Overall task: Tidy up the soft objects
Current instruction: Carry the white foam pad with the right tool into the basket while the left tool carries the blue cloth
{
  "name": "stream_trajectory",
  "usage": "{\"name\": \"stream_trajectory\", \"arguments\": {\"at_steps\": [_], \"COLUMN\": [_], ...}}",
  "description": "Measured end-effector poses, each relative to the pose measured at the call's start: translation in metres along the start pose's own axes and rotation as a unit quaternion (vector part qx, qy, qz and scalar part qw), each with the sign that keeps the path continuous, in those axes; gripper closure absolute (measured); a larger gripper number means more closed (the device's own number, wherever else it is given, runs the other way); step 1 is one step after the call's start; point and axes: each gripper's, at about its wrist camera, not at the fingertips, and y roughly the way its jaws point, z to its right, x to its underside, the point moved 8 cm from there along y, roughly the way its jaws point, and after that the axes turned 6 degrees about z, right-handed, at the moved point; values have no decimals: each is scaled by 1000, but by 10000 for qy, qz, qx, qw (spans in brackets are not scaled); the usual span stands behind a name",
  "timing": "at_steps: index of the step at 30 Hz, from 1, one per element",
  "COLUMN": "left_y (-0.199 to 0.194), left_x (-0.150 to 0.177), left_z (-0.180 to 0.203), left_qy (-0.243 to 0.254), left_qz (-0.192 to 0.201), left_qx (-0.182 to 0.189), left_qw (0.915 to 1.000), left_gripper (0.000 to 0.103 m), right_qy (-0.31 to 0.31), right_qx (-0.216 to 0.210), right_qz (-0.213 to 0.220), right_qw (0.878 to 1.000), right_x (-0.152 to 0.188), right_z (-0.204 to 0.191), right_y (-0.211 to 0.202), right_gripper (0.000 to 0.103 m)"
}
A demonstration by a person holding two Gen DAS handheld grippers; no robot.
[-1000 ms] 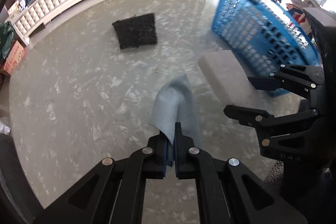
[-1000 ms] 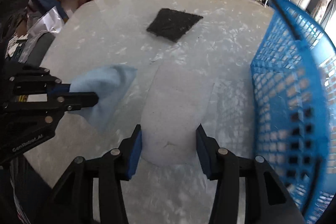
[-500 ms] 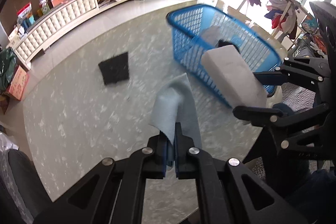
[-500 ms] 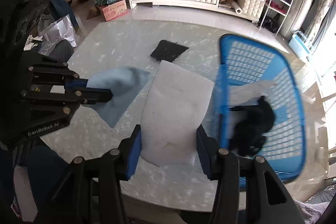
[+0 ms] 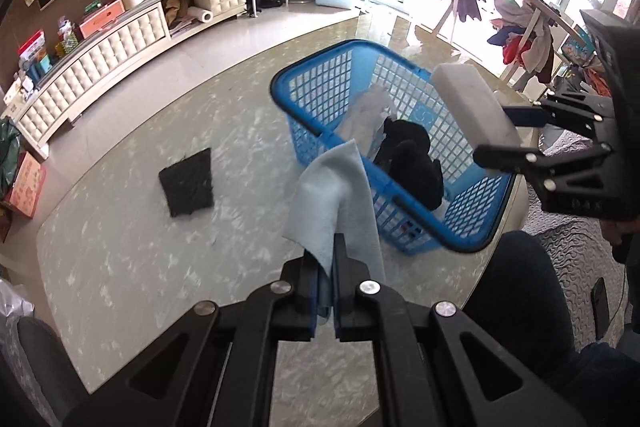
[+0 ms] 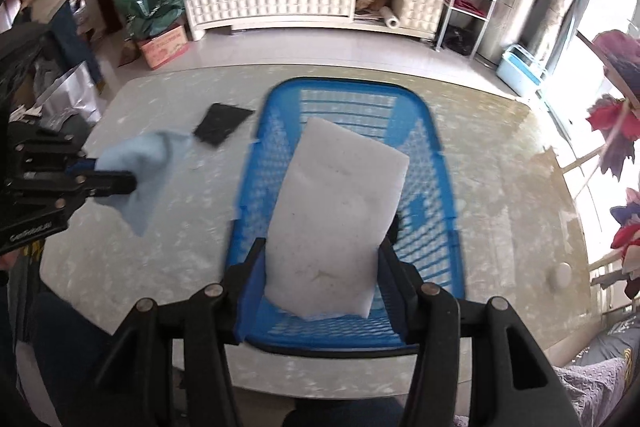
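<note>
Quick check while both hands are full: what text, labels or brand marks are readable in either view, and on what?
"GenRobot.AI", somewhat blurred: on the body of the left gripper, seen from the right wrist.
Pale marks on the body of the right gripper: too blurred to read.
Print on the red cardboard box and the packages on the sideboard: too small to read.

We lift both grippers off the table (image 5: 120, 259): the white sponge (image 6: 336, 223) now hangs over the blue basket (image 6: 444, 187), the blue cloth (image 5: 340, 203) reaches its rim.
</note>
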Motion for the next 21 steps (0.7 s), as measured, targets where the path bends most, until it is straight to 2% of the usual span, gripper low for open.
{"name": "stream_trajectory", "arguments": {"at_steps": [4,7,21], "left_y": [12,19,27], "left_x": [-6,-8,-7], "left_z": [6,11,20], "left_qy": [-3,20,98], "left_qz": [-40,-68,-126], "left_qx": [67,109,160], "left_qw": [10000,9999,9997], "left_gripper": [99,99,99], "right_qy": [84,119,-44], "right_qx": [188,229,93], "right_qz": [-146,-421,-1063], "right_qw": [9997,9988,9943], "right_x": [2,9,38], "right_z": [24,35,39], "right_y": [7,22,57], "right_gripper": [53,52,49]}}
